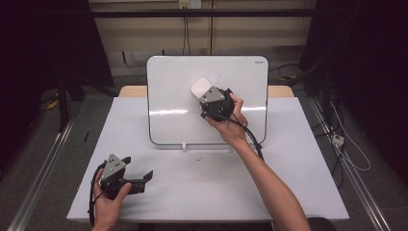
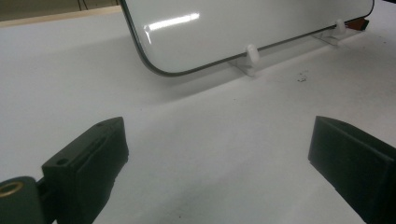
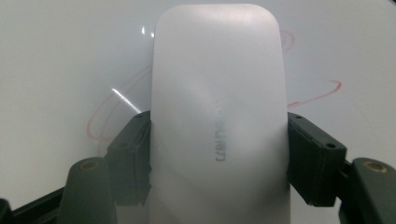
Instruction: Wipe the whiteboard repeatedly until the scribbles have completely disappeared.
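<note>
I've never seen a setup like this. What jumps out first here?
A whiteboard stands propped near the middle of the white table. The right gripper presses a white eraser, clamped between its black jaws, against the board, beside faint red pen marks. Near the table's front left corner, the left gripper rests with its jaws wide apart and nothing between them.

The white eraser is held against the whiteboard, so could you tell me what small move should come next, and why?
Probably a short sweep sideways across the red marks. The right gripper is shut on the eraser, which lies against the whiteboard, and faint red pen lines show on both sides of it, not yet wiped.
</note>
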